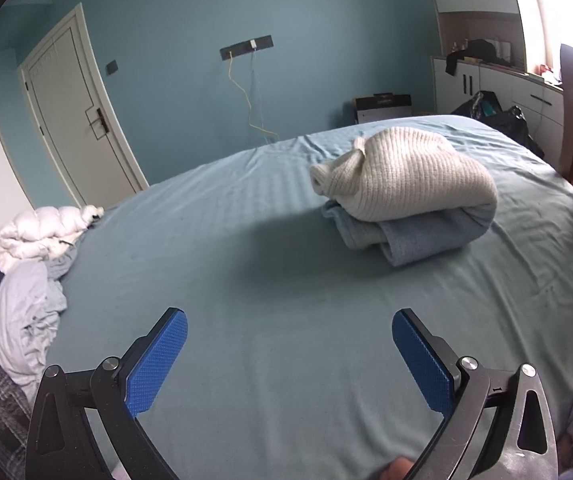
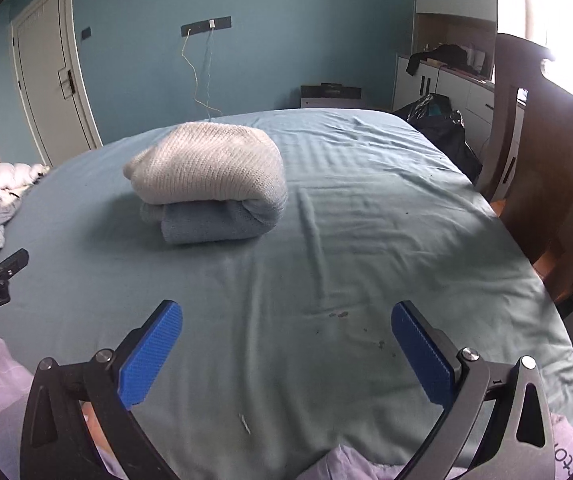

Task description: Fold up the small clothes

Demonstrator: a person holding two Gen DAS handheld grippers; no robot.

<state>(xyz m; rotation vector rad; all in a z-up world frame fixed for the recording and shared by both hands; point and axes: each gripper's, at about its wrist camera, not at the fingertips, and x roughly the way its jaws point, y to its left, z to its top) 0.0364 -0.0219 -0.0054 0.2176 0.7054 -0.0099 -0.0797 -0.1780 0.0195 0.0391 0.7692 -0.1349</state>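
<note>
Both my grippers gape wide and empty above the bed sheet [image 1: 246,272]: left gripper [image 1: 289,354], right gripper [image 2: 286,350]. My folded cream sweater [image 1: 406,176] tops the folded blue garment [image 1: 418,236], at one o'clock from the left, eleven from the right.

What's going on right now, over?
Left gripper open, empty. Right gripper open, empty. Folded sweater stacked on blue garment. Bed otherwise clear ahead.
</note>
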